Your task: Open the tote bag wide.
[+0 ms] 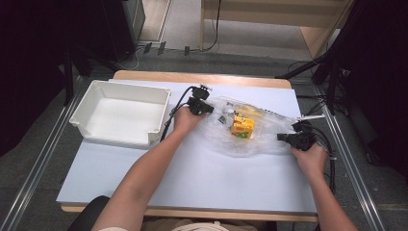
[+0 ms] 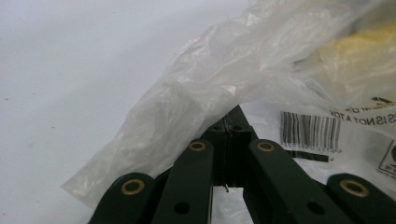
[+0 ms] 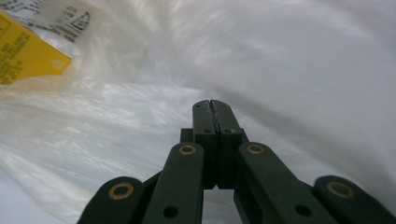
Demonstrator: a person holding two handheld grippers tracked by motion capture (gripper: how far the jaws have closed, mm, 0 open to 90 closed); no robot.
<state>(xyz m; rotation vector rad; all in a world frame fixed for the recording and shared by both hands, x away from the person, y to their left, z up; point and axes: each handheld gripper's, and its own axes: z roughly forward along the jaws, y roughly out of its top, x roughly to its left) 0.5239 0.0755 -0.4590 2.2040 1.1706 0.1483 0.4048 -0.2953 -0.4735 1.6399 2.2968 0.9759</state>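
Across the white tabletop lies a clear plastic bag (yellow packet inside), left gripper and right gripper clenched on opposite edges, apparently stretching it flat.

Left gripper's fingers under plastic bag

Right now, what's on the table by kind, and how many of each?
Clear plastic bag: 1
White bin: 1
Yellow packet inside the bag: 1
Claws, left and right: 2
Total: 5
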